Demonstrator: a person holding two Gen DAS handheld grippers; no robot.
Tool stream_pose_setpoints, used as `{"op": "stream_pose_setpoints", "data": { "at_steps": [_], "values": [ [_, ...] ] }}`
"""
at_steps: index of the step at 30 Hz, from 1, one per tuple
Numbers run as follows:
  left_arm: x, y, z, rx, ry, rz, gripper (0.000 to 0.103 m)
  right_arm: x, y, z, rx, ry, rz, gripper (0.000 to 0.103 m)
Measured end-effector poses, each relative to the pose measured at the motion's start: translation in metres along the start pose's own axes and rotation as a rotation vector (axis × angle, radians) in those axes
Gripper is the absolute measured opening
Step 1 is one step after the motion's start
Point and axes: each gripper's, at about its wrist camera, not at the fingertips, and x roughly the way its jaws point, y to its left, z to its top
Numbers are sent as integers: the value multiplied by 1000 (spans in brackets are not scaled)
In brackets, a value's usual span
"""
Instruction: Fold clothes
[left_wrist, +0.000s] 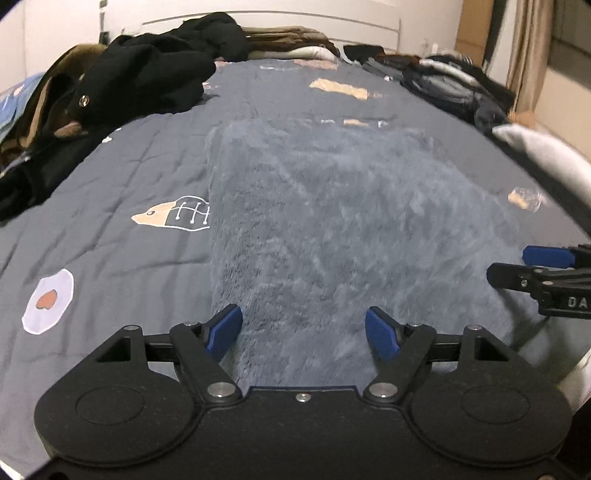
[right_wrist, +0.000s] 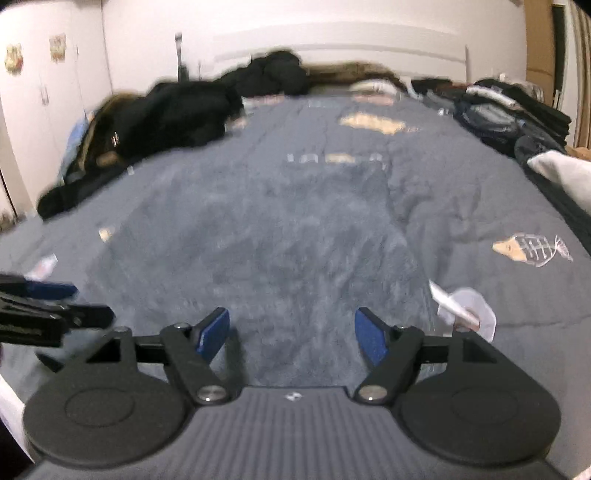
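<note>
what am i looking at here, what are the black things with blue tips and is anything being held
Each picture comes from a camera mounted on a hand-held gripper a person carries, looking along its two blue-tipped fingers. The left hand-held gripper and the right hand-held gripper are both open and hold nothing. Both hover over a fluffy grey-blue garment spread flat on a bed cover printed with fish. A pile of dark clothes lies at the far left, folded clothes at the far right.

A home bedroom. Piled clothes (left_wrist: 147, 77) are lying across a bed (left_wrist: 110, 206) with a patterned grey quilt; a white headboard (right_wrist: 332, 37) is standing behind.
</note>
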Motion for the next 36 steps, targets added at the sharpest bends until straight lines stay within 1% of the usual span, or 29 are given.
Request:
{"op": "stream_pose_setpoints", "data": {
  "at_steps": [1, 3, 8, 11, 15, 20, 23, 26, 29, 32, 36],
  "values": [
    [-1, -1, -2, 9, 2, 4, 74, 1, -4, -4, 18, 13, -6, 74],
    [-4, 0, -5, 9, 9, 6, 74, -4, -12, -12, 45, 3, 4, 74],
    [-11, 4, -16, -17, 39, 11, 76, -14, -17, -18, 30, 7, -44, 74],
    [-16, 10, -21, -54, 46, 0, 76, -18, -33, -23, 119, 10, -32, 74],
    [-33, 13, -23, -63, -24, 27, 76, -31, -42, -23, 177, -37, -38, 74],
    [-57, 19, -27, -124, -119, 34, 76, -48, -59, -26, 335, -111, -12, 75],
    [-66, 19, -30, -115, -152, 49, 76, -58, -65, -29, 388, -145, -15, 75],
    [-75, 20, -32, -108, -189, 63, 76, -63, -65, -30, 398, -155, -21, 78],
    [-78, 24, -32, -153, -213, 60, 76, -67, -65, -31, 404, -163, -27, 81],
    [-79, 25, -34, -167, -218, 64, 76, -72, -63, -29, 402, -187, -17, 81],
    [-77, 22, -35, -166, -222, 58, 77, -76, -68, -30, 433, -222, -3, 82]
  ]
}}
